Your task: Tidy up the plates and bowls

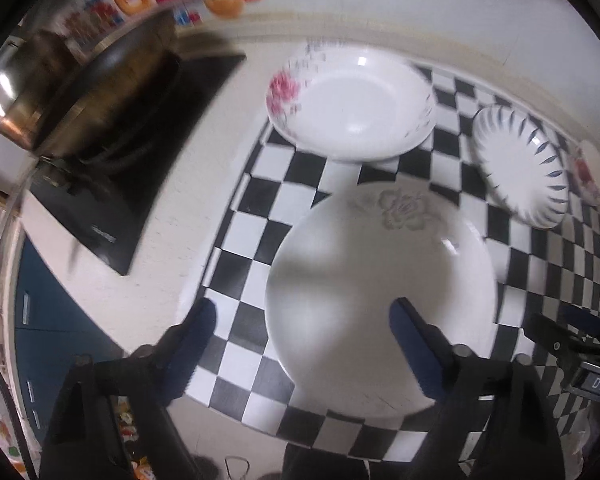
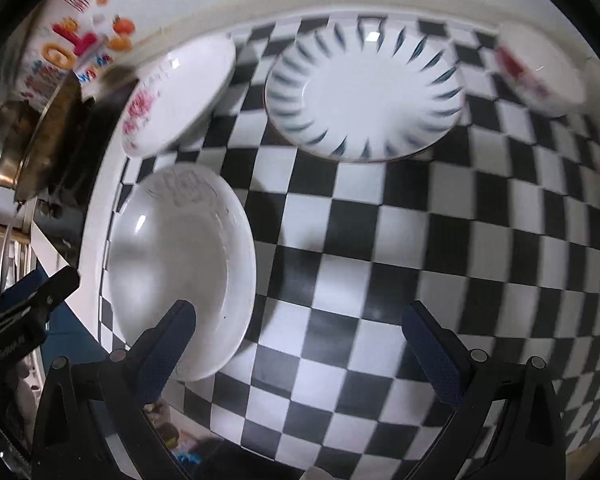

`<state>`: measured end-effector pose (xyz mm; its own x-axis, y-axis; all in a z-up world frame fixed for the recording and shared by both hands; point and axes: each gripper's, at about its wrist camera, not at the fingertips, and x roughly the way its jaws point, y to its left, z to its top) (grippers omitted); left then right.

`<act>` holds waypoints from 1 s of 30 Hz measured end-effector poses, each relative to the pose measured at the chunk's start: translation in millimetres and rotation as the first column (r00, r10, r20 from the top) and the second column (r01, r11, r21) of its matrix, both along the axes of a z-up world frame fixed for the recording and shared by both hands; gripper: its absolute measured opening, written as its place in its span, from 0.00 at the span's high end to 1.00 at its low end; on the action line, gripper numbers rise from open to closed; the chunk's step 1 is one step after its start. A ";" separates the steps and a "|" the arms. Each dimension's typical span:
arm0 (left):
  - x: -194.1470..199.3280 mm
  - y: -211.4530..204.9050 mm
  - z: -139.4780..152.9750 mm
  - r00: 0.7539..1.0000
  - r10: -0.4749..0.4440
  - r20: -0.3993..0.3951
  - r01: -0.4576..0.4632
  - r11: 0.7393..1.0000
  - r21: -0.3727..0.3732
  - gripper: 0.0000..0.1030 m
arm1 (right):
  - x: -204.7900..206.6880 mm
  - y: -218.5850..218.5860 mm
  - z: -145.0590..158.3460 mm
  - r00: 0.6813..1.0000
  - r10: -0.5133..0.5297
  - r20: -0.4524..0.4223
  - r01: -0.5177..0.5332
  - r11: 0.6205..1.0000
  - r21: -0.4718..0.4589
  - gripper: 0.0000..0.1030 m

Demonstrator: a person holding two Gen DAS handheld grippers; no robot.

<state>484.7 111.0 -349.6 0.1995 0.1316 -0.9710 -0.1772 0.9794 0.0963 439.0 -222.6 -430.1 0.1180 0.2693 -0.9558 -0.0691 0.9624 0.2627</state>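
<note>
Left gripper (image 1: 302,316): jaws spread wide, holding nothing, above the near edge of a checkered mat (image 1: 256,220). A white plate with a grey flower (image 1: 380,300) lies under and ahead of its right finger. Beyond it sits a pink-flowered plate (image 1: 352,104); a blue-streaked plate (image 1: 520,168) is ahead right.

Right gripper (image 2: 300,320): jaws likewise spread, empty, over bare mat, the grey-flower plate beneath its left finger.

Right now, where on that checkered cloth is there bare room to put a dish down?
The widest free patch of the checkered cloth lies right of the grey-flower plate and in front of the blue-striped plate. The back is crowded: pink-flower plate, blue-striped plate and red-flower dish line it. Both grippers are open and empty.
</note>
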 end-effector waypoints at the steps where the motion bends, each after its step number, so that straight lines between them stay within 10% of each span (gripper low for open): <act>1: 5.4 6.1 -9.8 1.000 0.000 -0.026 -0.001 1.000 -0.022 0.21 | 4.4 4.4 -8.9 1.000 0.002 -0.024 -0.002 1.000 0.002 0.00; 7: 24.5 31.7 -52.3 0.989 -0.048 -0.138 0.036 0.996 -0.086 0.45 | 21.1 21.7 -45.3 0.991 -0.032 -0.128 0.036 0.999 0.029 0.02; 10: 30.8 40.6 -68.4 0.981 -0.069 -0.179 0.044 0.989 -0.144 0.55 | 24.0 31.5 -55.3 0.984 -0.049 -0.169 0.058 0.997 0.046 0.21; 30: 47.5 19.4 -75.4 0.956 -0.227 -0.183 0.174 0.948 -0.266 0.58 | 31.7 62.6 -58.1 0.983 -0.043 -0.180 0.041 0.999 -0.015 0.58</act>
